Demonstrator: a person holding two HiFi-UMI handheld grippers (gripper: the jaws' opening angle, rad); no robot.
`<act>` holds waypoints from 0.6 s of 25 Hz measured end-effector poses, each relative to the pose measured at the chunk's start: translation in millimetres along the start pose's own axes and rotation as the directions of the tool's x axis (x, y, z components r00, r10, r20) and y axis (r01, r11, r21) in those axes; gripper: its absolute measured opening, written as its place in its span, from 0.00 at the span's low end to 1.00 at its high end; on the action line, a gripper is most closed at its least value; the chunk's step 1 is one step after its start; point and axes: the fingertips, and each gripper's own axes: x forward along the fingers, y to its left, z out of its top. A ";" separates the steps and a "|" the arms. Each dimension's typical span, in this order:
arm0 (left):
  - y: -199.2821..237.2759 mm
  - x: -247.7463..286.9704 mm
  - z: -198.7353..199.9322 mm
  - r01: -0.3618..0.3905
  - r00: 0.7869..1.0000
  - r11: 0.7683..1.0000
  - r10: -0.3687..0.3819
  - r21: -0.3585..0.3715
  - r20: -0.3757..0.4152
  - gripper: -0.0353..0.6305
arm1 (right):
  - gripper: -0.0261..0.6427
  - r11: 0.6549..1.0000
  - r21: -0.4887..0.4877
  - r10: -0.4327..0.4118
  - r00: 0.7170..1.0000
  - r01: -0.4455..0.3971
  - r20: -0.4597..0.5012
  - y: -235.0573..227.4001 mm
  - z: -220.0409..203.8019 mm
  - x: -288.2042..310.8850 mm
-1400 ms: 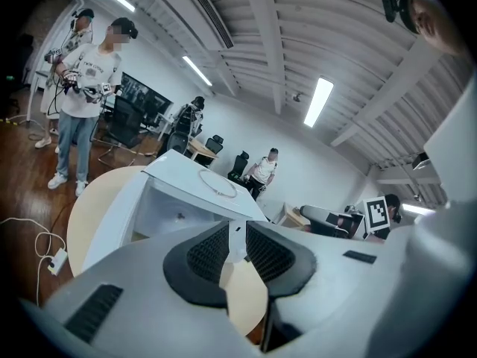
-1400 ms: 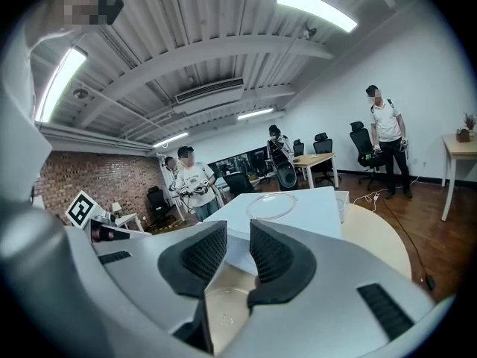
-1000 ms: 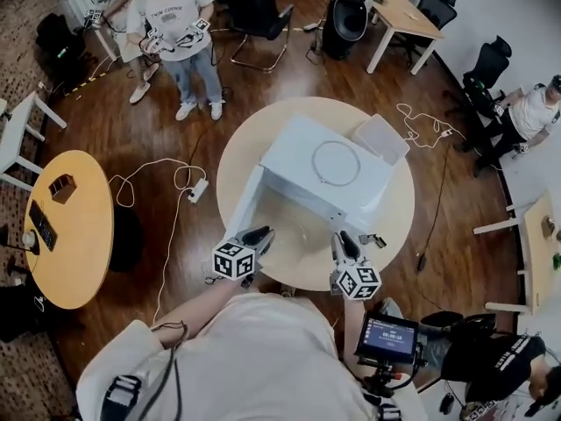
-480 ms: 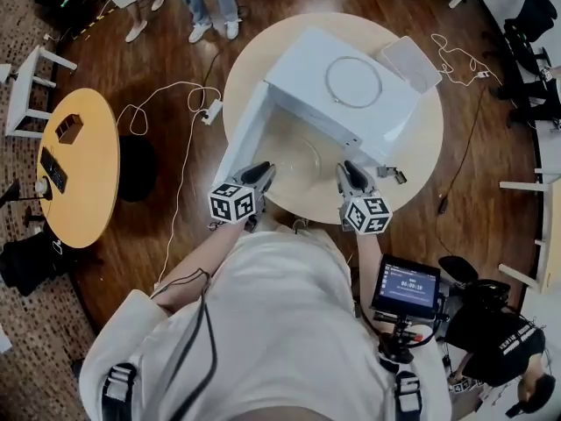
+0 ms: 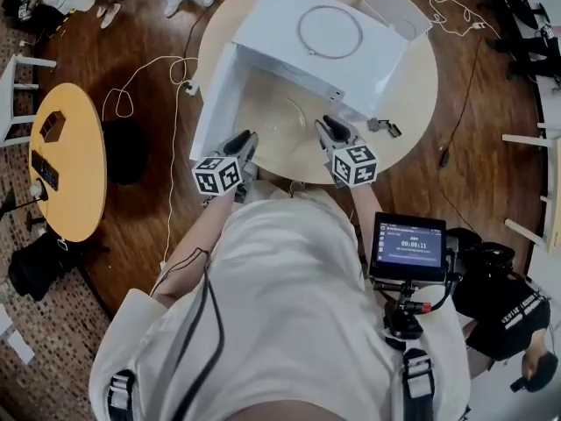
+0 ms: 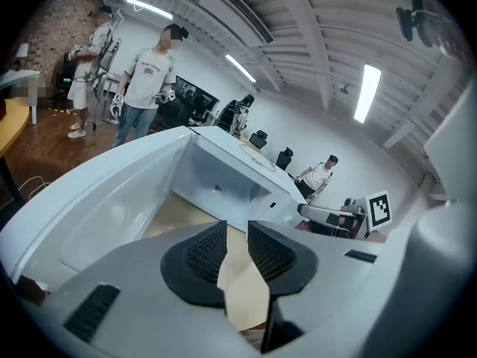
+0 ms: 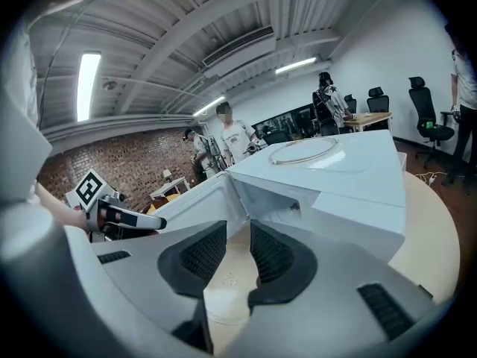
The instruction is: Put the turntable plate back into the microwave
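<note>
The white microwave (image 5: 351,51) stands on a round table (image 5: 412,103) with its door (image 5: 210,103) swung open to the left. The clear glass turntable plate (image 5: 279,117) hangs just in front of the open cavity and is faint against the tabletop. My left gripper (image 5: 248,139) pinches its left rim and my right gripper (image 5: 326,125) its right rim. In the left gripper view the jaws (image 6: 237,233) stand close together around the thin glass edge. The right gripper view (image 7: 238,233) shows the same. Both point into the opening.
A thin ring (image 5: 330,31) lies on top of the microwave, and a white tray (image 5: 390,7) sits behind it. A small dark item (image 5: 384,127) lies on the table at the right. A monitor (image 5: 408,248) is at my right hip. A yellow table (image 5: 66,160) and a cable (image 5: 171,200) are on the left.
Both grippers have come down together with the plate in front of the open microwave. The head view has shifted closer over the table.
</note>
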 end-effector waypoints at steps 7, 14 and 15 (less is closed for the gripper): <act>8.8 10.5 -12.4 -0.026 0.999 1.000 0.027 0.005 -0.026 0.17 | 0.16 1.000 0.009 0.004 1.000 -0.004 -0.002 -6.3 -4.6 0.8; 22.9 26.5 -50.7 -0.059 0.990 0.998 0.061 0.024 -0.124 0.17 | 0.19 0.997 0.066 -0.036 0.998 0.040 -0.057 -20.1 -51.1 -16.8; 25.0 28.2 -48.6 -0.061 0.990 0.998 0.065 0.030 -0.127 0.17 | 0.19 0.996 0.070 -0.043 0.997 0.047 -0.057 -20.4 -49.2 -17.7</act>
